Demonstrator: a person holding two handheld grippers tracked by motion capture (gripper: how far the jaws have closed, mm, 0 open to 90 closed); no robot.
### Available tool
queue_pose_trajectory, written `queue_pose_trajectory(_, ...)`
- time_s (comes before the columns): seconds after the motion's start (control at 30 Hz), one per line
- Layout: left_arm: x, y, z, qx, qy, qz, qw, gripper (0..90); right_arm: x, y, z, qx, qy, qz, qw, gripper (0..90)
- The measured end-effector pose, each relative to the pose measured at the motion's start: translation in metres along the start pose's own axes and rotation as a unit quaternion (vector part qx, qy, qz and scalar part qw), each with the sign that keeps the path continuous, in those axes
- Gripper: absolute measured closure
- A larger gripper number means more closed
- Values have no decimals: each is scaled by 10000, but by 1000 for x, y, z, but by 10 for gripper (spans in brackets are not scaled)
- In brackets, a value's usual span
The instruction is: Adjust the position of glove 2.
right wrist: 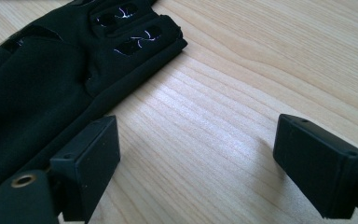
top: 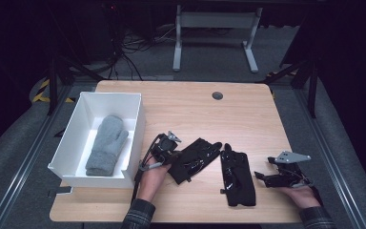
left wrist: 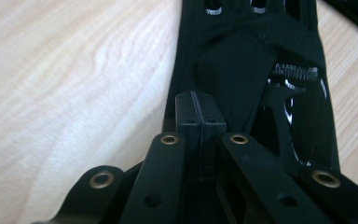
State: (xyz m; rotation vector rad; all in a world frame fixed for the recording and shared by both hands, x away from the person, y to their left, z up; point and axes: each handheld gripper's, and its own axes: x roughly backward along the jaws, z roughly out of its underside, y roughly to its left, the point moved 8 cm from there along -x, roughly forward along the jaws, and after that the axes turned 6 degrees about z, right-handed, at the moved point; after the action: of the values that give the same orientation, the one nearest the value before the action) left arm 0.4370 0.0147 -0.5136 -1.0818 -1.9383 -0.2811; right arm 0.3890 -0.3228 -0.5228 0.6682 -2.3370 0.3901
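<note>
Two black gloves lie on the wooden table (top: 219, 119). My left gripper (top: 172, 155) (left wrist: 199, 114) is shut on the cuff edge of the left black glove (top: 195, 160) (left wrist: 261, 56), which stretches away from the jaws. The second black glove (top: 237, 179) (right wrist: 42, 79) lies flat to its right, fingers pointing away. My right gripper (top: 260, 177) (right wrist: 196, 158) rests low over the table just right of that glove. It is open, with bare wood between its pads. A grey mitten (top: 107, 143) lies inside the white box (top: 140, 124) at the left.
The white box sits at the table's left edge, close to my left hand. A small round grommet (top: 217, 95) is set in the far part of the tabletop. A desk frame (top: 214, 28) and cables stand on the floor beyond.
</note>
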Motion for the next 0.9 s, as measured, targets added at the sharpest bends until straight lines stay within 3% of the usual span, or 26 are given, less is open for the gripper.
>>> queue_pose_trajectory(0.13,0,-5,2,-69,135,104,9998,900,0,0,0,0,-1,1,10000,151)
queue_pose_trajectory(0.23,3,-16,9,-196,274,305,9990,900,0,0,0,0,-1,1,10000,151)
queue_pose_trajectory(0.53,8,-36,25,-272,243,733,9966,900,0,0,0,-3,-1,5,10000,151)
queue_pose_trajectory(0.9,7,-72,40,-672,256,1164,9906,900,-1,-1,0,-16,8,68,10000,142)
